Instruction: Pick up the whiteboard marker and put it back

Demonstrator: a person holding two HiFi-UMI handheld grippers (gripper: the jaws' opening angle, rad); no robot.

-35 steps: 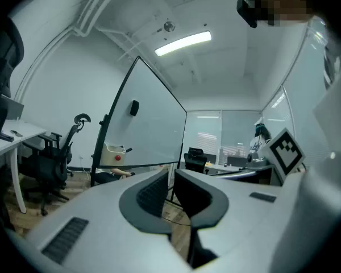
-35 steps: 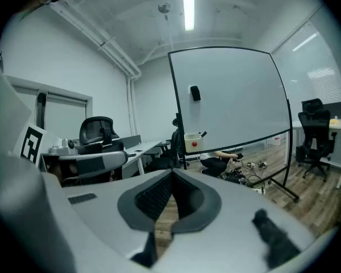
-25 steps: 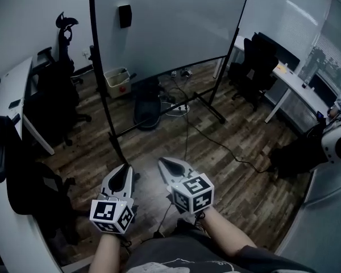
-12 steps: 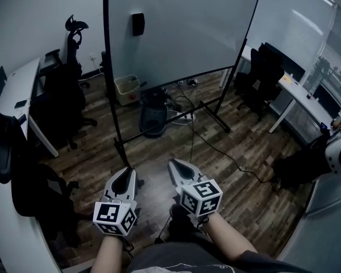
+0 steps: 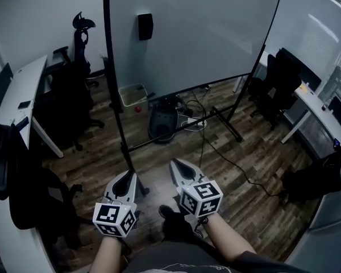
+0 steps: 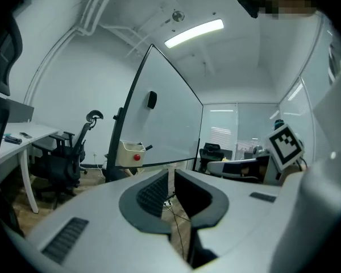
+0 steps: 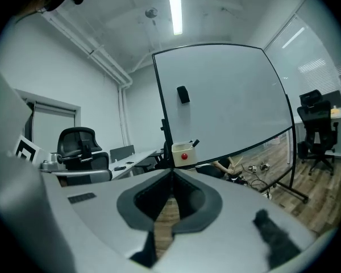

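A black whiteboard marker [image 7: 195,144] sticks up out of a small cream box [image 7: 182,152] with a red knob, hung on the whiteboard's lower left edge. The left gripper view shows the marker [image 6: 148,148] too. The whiteboard [image 5: 199,33] stands ahead on a black frame, a black eraser [image 5: 145,26] stuck to it. My left gripper [image 5: 127,175] and right gripper [image 5: 176,162] hover side by side over the wood floor, well short of the box [image 5: 131,94]. Both are shut and empty; the left [image 6: 170,174] shows only a thin slit, the right [image 7: 171,170] tips meet.
Black office chairs [image 5: 74,95] and a white desk [image 5: 17,95] line the left. A dark round object [image 5: 162,121] and cables [image 5: 216,147] lie under the board's frame. More chairs [image 5: 281,78] and a desk [image 5: 318,104] stand right. My shoe [image 5: 167,212] is below.
The whole view has advanced toward the whiteboard, which now looms larger and nearer. Both grippers travelled forward with it, side by side, and stayed shut.
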